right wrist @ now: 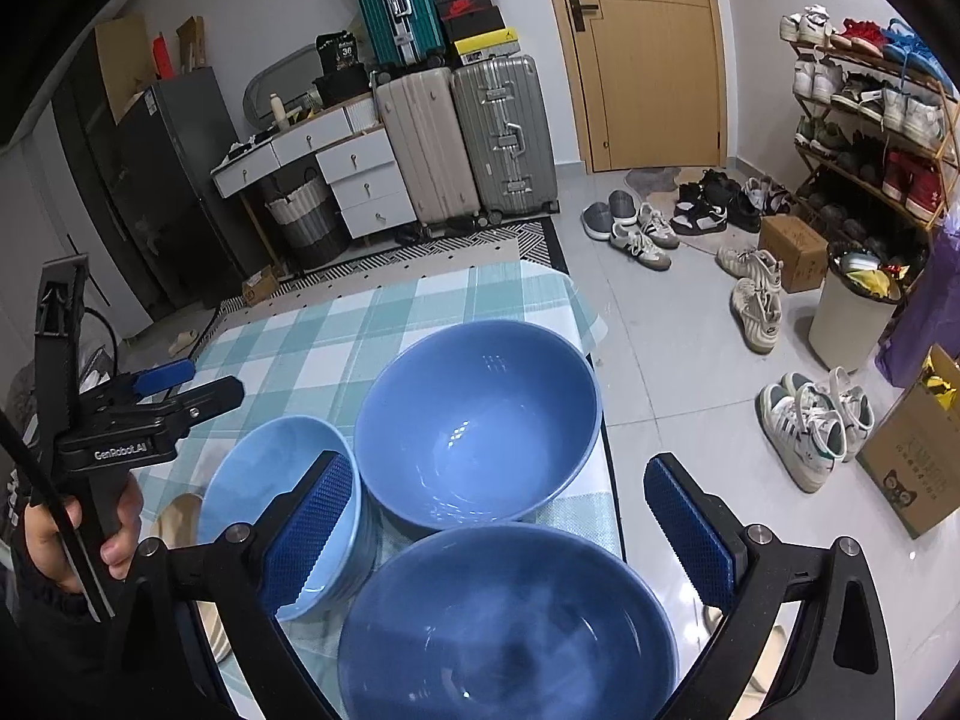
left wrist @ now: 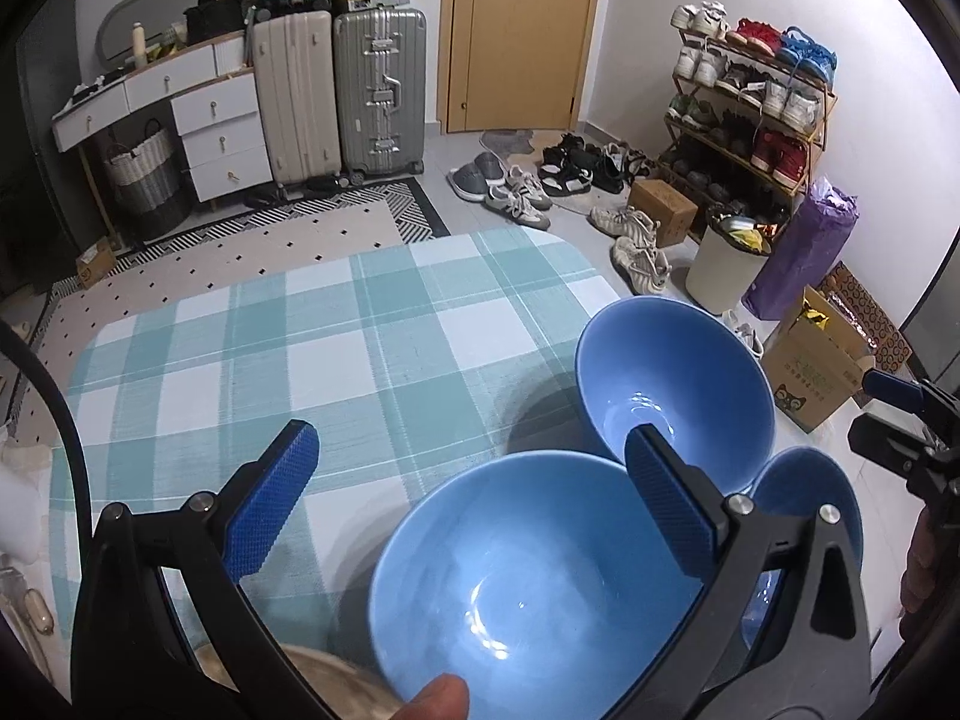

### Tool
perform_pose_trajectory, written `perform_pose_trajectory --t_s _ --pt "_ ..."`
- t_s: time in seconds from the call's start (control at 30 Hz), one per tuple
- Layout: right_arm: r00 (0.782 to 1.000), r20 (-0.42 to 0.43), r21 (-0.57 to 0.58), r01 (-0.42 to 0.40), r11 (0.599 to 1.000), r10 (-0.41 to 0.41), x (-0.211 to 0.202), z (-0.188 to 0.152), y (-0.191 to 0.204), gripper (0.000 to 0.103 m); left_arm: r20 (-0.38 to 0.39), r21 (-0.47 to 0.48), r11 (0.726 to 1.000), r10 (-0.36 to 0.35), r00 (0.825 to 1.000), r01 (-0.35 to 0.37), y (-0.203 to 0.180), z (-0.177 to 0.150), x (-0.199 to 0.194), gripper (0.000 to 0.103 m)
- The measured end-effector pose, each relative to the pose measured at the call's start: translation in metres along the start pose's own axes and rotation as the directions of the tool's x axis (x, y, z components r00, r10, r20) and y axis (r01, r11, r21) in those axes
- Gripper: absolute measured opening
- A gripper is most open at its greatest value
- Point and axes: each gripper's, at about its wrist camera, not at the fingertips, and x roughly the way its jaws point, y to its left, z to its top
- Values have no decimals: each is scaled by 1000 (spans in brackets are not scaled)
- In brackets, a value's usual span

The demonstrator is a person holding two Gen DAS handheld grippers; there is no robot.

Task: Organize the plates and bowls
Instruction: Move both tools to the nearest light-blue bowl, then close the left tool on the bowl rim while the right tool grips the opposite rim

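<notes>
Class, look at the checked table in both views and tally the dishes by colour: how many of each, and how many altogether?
Darker blue bowls: 2, the far bowl and the near bowl.
Light blue bowls: 1, at the left; whether more are stacked beneath it cannot be told.
Beige dishes: 1, partly hidden.
Total: 4 dishes visible.

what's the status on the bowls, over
Both tongs open, empty: left, right. Three blue bowls upright on checked table, unstacked. Nothing blocking.
</notes>
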Motion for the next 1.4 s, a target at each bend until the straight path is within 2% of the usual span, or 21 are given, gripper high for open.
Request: perform_pose_trajectory --t_s 0.23,0.67,0.83,0.97,1.03,1.17,1.23,1.4 --pt "999 -32 9 3 1000 -3 21 1 -7 98 -46 4 1000 -9 999 9 -9 5 38 102" --pt "992 -129 45 12 999 -6 64 1 -20 73 -103 49 998 -45 994 50 -33 12 84 100" --pt "988 -155 78 16 997 -3 79 2 -28 68 -127 65 996 -55 990 64 -40 13 95 86" --pt "986 -166 83 15 996 -1 86 2 -31 57 -146 56 994 -87 985 96 -43 12 103 75" --pt "986 -169 77 23 997 -9 89 1 -30 54 -156 54 994 -84 984 94 -43 10 108 66" --pt "985 -169 77 46 996 -32 90 1 -32 45 -170 65 994 -80 982 92 -47 7 115 55" --pt "985 -170 77 55 996 -41 91 1 -34 41 -175 64 993 -88 981 101 -49 6 118 45" --pt "981 -184 69 73 995 -59 95 -2 -35 32 -185 69 989 -117 976 131 -56 4 122 32"
